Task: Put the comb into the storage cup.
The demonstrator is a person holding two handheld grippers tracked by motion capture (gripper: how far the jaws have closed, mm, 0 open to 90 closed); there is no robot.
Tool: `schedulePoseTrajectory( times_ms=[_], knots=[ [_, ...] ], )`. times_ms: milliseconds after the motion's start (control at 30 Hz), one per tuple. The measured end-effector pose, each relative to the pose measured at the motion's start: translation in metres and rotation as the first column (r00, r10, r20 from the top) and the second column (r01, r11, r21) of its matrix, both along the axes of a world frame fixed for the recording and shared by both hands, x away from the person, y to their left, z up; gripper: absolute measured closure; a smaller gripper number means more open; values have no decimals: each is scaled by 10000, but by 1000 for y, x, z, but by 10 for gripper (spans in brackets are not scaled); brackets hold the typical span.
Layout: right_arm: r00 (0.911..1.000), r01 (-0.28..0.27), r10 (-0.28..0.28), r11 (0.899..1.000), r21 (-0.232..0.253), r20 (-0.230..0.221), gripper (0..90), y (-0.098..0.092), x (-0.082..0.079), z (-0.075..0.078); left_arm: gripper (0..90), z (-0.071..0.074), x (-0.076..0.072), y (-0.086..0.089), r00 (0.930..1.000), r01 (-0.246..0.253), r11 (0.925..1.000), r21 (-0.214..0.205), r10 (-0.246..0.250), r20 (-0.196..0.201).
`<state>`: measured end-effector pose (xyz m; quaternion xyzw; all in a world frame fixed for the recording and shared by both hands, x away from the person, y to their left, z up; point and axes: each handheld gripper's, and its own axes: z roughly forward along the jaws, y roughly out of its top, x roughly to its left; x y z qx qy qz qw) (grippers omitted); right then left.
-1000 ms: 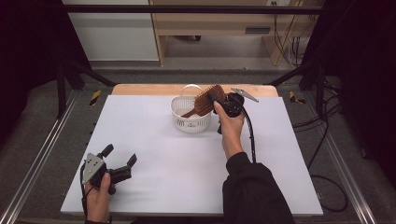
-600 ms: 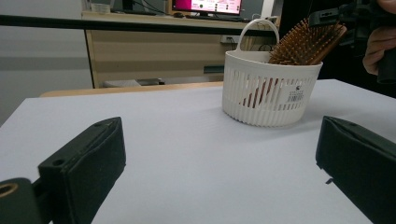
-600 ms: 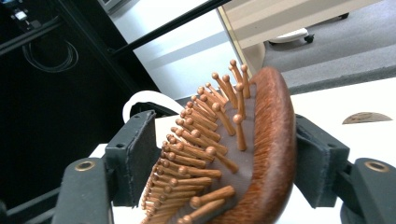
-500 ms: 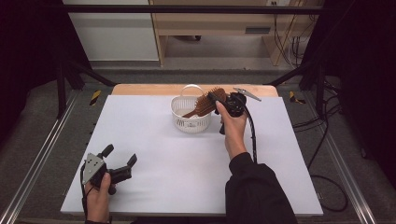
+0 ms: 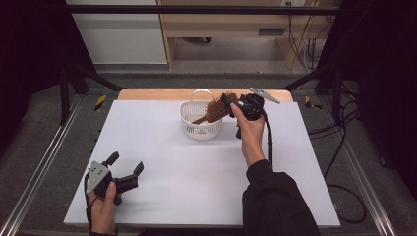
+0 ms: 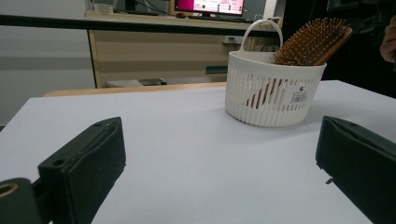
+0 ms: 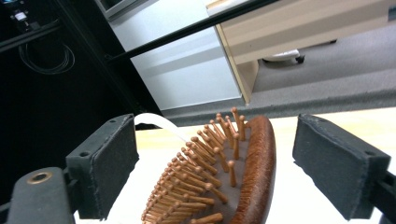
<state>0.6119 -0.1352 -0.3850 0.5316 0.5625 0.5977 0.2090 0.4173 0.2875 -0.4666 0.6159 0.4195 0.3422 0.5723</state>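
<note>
One wooden hairbrush [image 5: 215, 109] stands handle-down in the white basket [image 5: 200, 129] at the far middle of the table [image 5: 162, 162], its bristled head leaning out over the right rim. The right gripper [image 5: 235, 102] sits around that head with jaws released, clear on both sides. This looks like the moment after depositing; next it likely needs to back away cleanly. The left gripper [image 5: 125, 169] rests near-left, jaws spread, empty.

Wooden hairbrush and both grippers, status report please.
Left gripper open, idle near table edge. Right gripper open, jaws astride brown wooden paddle hairbrush. Brush propped in white plastic slatted basket. Nothing obstructing.
</note>
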Motion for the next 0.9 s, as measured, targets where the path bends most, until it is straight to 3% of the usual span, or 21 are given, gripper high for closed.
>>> schedulePoseTrajectory(
  times_ms=[200, 467, 900],
  knots=[
    [9991, 63, -34, 9978, -657, 434, 131, -3, -4, 6, 15, 0, 0, 0, 10000, -21, 10000, 27, 21, -33],
    [9984, 181, -114, 9922, -1235, 552, 142, -17, -9, 10, 15, 0, 0, 3, 10000, -87, 10000, -18, 87, 1],
    [9940, -399, 551, 9869, -1564, 945, 65, -35, -34, 29, 9, 0, 0, 6, 10000, -74, 10000, -2, 74, -9]
  ],
)
